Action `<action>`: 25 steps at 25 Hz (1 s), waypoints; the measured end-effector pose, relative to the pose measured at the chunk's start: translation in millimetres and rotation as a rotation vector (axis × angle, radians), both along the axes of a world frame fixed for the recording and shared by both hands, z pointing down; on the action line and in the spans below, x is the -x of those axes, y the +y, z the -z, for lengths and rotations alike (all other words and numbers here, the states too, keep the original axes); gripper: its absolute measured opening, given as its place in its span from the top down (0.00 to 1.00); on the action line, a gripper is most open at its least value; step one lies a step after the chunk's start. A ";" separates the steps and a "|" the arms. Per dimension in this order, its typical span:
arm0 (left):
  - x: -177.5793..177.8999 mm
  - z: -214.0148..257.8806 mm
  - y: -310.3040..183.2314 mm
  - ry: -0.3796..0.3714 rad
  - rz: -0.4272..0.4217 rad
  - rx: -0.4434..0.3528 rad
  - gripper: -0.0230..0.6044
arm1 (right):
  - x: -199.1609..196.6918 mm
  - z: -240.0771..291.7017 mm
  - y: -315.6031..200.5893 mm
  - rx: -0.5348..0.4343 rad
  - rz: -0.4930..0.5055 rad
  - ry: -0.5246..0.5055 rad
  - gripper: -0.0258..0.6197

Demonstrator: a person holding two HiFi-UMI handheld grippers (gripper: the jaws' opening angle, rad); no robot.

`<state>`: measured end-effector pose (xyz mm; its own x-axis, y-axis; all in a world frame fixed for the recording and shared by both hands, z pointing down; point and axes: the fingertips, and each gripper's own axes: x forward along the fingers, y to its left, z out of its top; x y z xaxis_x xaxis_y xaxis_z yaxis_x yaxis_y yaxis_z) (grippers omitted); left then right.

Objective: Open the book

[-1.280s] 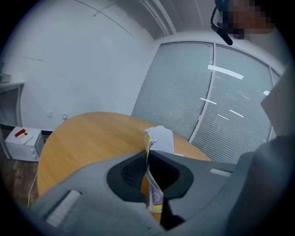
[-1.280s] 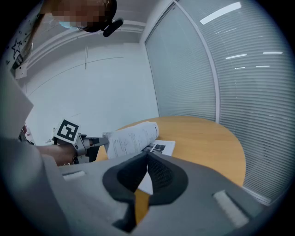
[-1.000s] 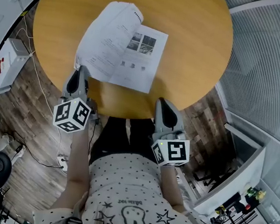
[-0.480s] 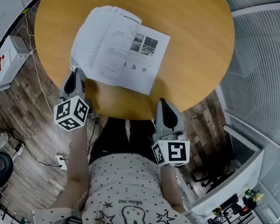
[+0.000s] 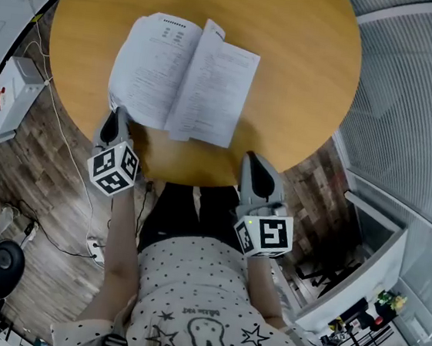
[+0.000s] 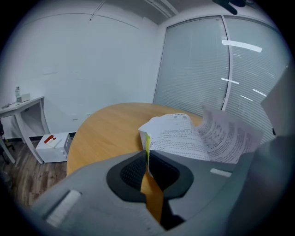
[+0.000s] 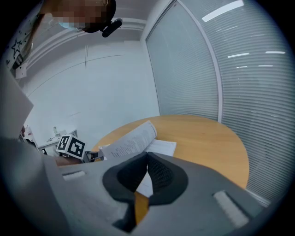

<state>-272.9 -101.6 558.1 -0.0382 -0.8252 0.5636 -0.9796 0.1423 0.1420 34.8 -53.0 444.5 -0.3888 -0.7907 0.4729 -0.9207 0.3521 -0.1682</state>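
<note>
Left gripper view shows the left gripper (image 6: 147, 154) pinched almost shut on a thin yellow-edged layer at a corner of the book (image 6: 184, 136). Whether that layer is the cover alone or the cover with a few leaves is hard to tell from this angle. In the head view the book (image 5: 182, 75) lies spread on the near-left part of the table (image 5: 297, 77), and its gripped corner is close to the table's near-left edge. A sheaf of middle leaves (image 5: 200, 70) stands up along the spine and is not yet settled to either side. The right gripper (image 7: 147, 159) has its jaws together with nothing between them. It hangs at the table's near edge and is apart from the book.

Three things could go wrong from here. The pinch sits on very little paper, so a pull toward the table's edge could tear or crease that corner, or the sheet could slip out of the pads. Nothing weighs the book down, and the tabletop looks smooth, so dragging the corner would likely slide the whole book toward the edge of the table, perhaps over it. If the left side is let go, the standing leaves may flop back and partly close the book.
</note>
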 end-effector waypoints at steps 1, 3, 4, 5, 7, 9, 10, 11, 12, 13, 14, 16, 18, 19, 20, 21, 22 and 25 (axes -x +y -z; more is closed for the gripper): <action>-0.2 -3.5 -0.1 -0.009 -0.004 0.011 0.92 | -0.7 -1.3 -0.5 0.002 -0.002 -0.001 0.95; -0.8 -9.5 -0.6 -0.041 -0.019 0.034 0.92 | -1.4 -3.3 -1.9 0.008 -0.004 -0.003 0.95; -1.5 -11.5 -1.0 -0.059 -0.029 0.047 0.91 | -1.5 -3.5 -2.7 0.008 -0.003 -0.004 0.95; -2.4 -13.1 -1.4 -0.075 -0.038 0.060 0.91 | -1.5 -3.3 -3.6 0.007 -0.002 -0.004 0.95; -4.2 -16.2 -1.8 -0.097 -0.051 0.087 0.91 | -1.9 -2.6 -4.6 0.005 -0.001 -0.004 0.95; -5.0 -19.3 -1.6 -0.124 -0.059 0.112 0.91 | -2.4 -2.4 -4.6 0.006 -0.002 -0.005 0.95; -5.2 -20.7 -1.4 -0.141 -0.063 0.122 0.91 | -2.2 -2.3 -4.5 0.006 -0.002 -0.005 0.95; -5.4 -21.6 -1.1 -0.159 -0.068 0.128 0.91 | -1.8 -2.3 -4.5 0.005 -0.001 -0.006 0.95; -5.4 -22.1 -0.9 -0.175 -0.070 0.131 0.90 | -1.5 -2.4 -4.3 0.005 0.000 -0.007 0.95; -5.6 -22.3 -0.8 -0.186 -0.071 0.133 0.90 | -1.3 -2.4 -4.2 0.003 0.002 -0.008 0.95; -5.9 -22.6 -0.8 -0.193 -0.071 0.134 0.90 | -1.5 -2.3 -4.0 0.001 0.004 -0.008 0.95; -6.7 -23.5 -0.8 -0.198 -0.069 0.139 0.90 | -2.3 -2.4 -4.0 0.000 0.004 -0.009 0.95; -6.3 -24.7 -1.3 -0.197 -0.067 0.142 0.90 | -2.4 -3.0 -3.9 0.002 0.002 -0.009 0.95; -5.6 -25.1 -1.4 -0.198 -0.067 0.142 0.90 | -2.0 -3.3 -3.6 0.002 0.001 -0.009 0.95; -5.0 -25.2 -1.2 -0.201 -0.067 0.140 0.90 | -1.5 -3.4 -3.1 0.002 0.001 -0.008 0.95; -4.7 -25.0 -0.8 -0.204 -0.067 0.139 0.90 | -1.3 -3.2 -2.4 0.002 0.001 -0.008 0.95; -4.7 -24.7 -0.5 -0.207 -0.066 0.139 0.89 | -1.5 -3.0 -1.7 0.002 0.001 -0.007 0.95; -5.3 -24.6 -0.9 -0.209 -0.064 0.139 0.89 | -2.6 -2.4 -1.1 0.002 -0.001 -0.006 0.95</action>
